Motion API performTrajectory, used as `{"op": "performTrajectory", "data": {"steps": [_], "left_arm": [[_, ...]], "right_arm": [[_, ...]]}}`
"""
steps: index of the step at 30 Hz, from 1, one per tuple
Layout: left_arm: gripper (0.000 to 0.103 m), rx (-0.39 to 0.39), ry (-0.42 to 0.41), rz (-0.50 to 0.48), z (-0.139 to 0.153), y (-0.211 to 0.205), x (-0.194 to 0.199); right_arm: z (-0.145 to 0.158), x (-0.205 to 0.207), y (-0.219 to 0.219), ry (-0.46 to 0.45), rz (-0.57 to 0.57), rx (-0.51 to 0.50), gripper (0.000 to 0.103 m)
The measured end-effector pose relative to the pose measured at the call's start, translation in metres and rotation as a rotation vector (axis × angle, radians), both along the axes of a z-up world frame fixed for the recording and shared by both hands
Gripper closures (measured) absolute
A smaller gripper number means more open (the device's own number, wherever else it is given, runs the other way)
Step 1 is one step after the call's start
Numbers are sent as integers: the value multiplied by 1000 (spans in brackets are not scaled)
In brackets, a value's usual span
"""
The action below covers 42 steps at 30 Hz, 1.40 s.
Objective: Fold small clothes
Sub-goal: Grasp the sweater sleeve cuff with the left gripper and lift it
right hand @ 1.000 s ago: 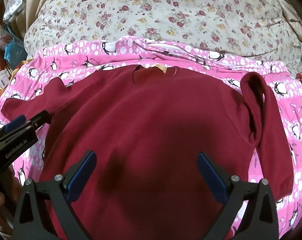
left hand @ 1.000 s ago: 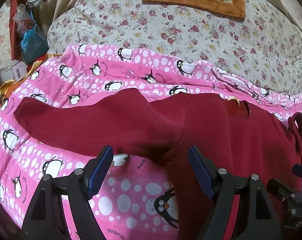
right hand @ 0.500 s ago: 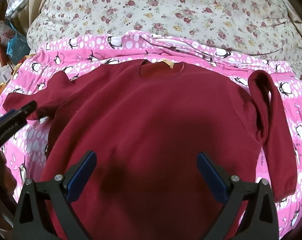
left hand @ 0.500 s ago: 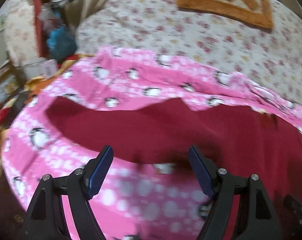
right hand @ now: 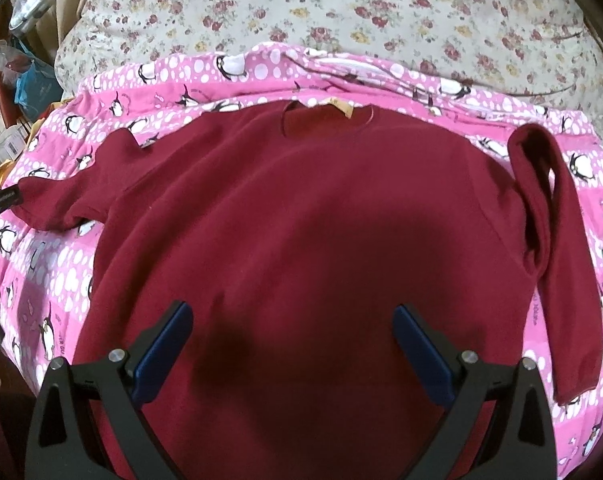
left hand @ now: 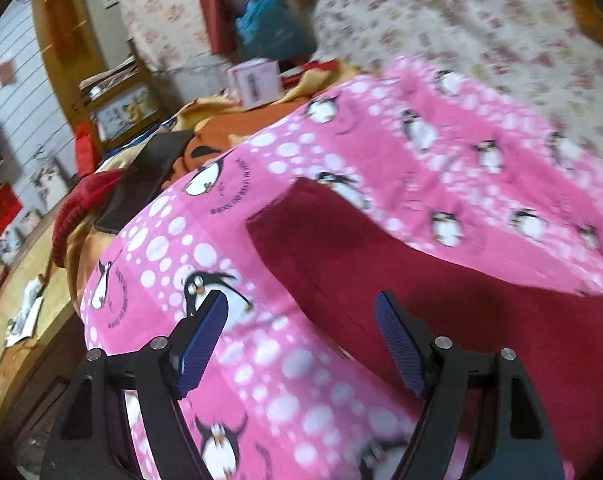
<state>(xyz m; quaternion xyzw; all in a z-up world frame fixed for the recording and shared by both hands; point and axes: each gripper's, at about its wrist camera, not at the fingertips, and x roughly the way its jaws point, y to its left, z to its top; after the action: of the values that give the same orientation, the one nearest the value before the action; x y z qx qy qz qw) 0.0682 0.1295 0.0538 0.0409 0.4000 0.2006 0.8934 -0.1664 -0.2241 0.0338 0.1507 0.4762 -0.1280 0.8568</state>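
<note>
maroon sweater (right hand: 301, 240) lies flat, front up, on pink penguin blanket (right hand: 61, 280); one sleeve (right hand: 557, 240) doubled back beside the body, the other spread outward. right gripper (right hand: 293, 352) hovers over the hem, jaws apart, empty. left gripper (left hand: 301, 344) spread wide, probably just above the outstretched sleeve; view blurred. floral bedding (right hand: 381, 12) behind.

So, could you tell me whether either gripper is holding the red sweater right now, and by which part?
Nothing is held. The left gripper is open above the sweater sleeve end, and the right gripper is open over its body.
</note>
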Motion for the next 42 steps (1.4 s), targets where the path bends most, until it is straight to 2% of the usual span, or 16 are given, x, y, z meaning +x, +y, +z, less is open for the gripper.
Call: {"op": "performTrajectory", "data": {"steps": [2,5,8,11,12,15,16,20,22,25,29,33,36,39,42], "left_arm": [[46,32,7,43,-7,8,15],[47,20,31,64,-20,16,34],[65,20,79,65,-38,21,51],[68,25,52,61,-39,23,57],[73,25,29,57,-36,23,58],[103,20,10,46,-35,22,61],[103,2,8,39,-33,22,61],[103,-239,-55,-49,-9,17,42],[103,-303,-79,-115,6,4,29],[103,-391,-117,-254,34,-33,-1],[103,-421,-142,-424,69,-88,-29],[103,-456,-112,-612,88,-161,-62],[103,-451,-66,-719,84,-217,-85],[103,-434,-21,-784,69,-260,-103],[103,-459,40,-833,50,-288,-114]], "right_arm": [[-2,-1,-1,5,2,9,1],[-2,-2,0,4,11,1,1],[-3,-1,0,7,17,-3,1],[-3,-2,-1,0,12,-10,1],[-4,-2,-1,-4,10,-10,1],[-5,-1,-1,-2,16,-11,1],[-5,-1,-1,-1,20,-17,1],[-3,-4,-2,-13,21,-10,1],[-2,-6,-6,-21,11,6,1],[3,-10,-13,-32,-4,12,1],[12,-20,-26,-49,-32,-6,1],[17,-33,-46,-65,-82,13,1],[18,-43,-61,-74,-120,37,1],[18,-53,-72,-75,-144,39,1],[16,-63,-82,-70,-157,37,1]]}}
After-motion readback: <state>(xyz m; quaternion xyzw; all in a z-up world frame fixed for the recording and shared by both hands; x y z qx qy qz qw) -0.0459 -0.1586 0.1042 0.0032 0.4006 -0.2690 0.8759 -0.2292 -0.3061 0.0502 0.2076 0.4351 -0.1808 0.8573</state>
